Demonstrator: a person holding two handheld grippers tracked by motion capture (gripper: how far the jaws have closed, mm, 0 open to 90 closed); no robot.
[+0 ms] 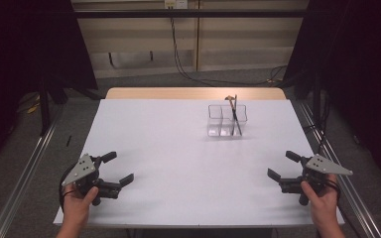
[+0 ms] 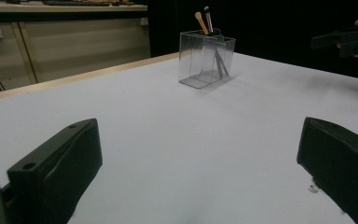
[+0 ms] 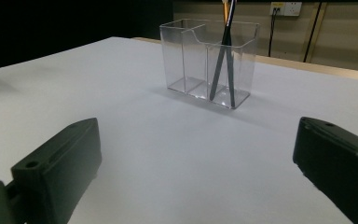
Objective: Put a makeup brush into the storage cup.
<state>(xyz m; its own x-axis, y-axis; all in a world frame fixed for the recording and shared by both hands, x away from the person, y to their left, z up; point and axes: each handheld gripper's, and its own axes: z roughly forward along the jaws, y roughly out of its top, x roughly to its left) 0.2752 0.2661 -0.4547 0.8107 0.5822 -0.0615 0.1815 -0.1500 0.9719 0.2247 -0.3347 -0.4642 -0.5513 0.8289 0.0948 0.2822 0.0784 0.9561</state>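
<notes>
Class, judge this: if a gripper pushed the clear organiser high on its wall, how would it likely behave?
The clear organiser looks thin-walled and nearly empty, so probably light. On the smooth white table it may slide, or tip if pushed high. The two brushes lean loosely inside and would likely rattle or shift.

It looks like a lab: a white table (image 1: 178, 163) on metal rails (image 1: 25, 173), black curtains (image 1: 25, 39), cables (image 1: 183, 64) on the floor.
</notes>
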